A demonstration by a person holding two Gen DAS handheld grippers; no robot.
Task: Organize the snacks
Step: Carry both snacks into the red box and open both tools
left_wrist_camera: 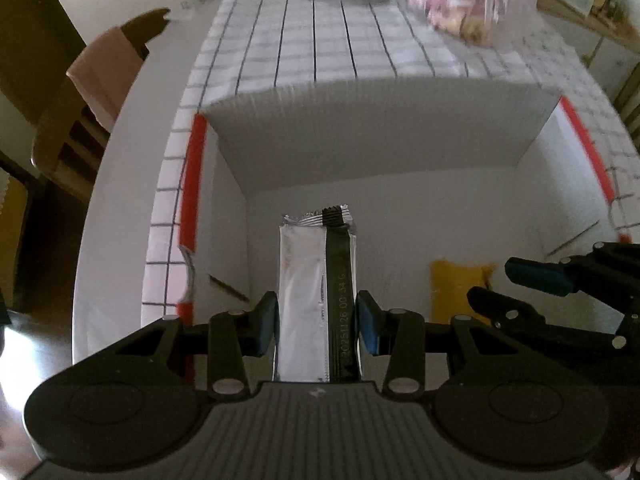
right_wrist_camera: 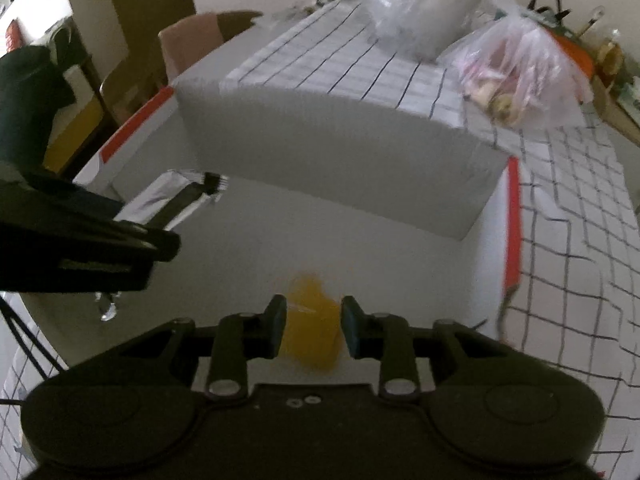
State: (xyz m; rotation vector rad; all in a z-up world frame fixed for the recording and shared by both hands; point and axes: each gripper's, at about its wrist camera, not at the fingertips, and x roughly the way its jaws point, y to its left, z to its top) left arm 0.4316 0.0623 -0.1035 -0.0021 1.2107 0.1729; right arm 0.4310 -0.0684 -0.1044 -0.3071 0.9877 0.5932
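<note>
The left gripper (left_wrist_camera: 317,326) has its jaws closed on a silver snack bar (left_wrist_camera: 316,304), held above the inside of the white box (left_wrist_camera: 380,136). The right gripper (right_wrist_camera: 314,330) clamps a yellow packet (right_wrist_camera: 312,330) low inside the same box, which stands on the checked surface (right_wrist_camera: 568,240).

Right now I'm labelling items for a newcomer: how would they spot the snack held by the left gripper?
Find the open white cardboard box on the checked tablecloth. Above its floor, the left gripper clamps a long silver snack bar. Unlike the yellow packet nearby, it has a black stripe.
</note>
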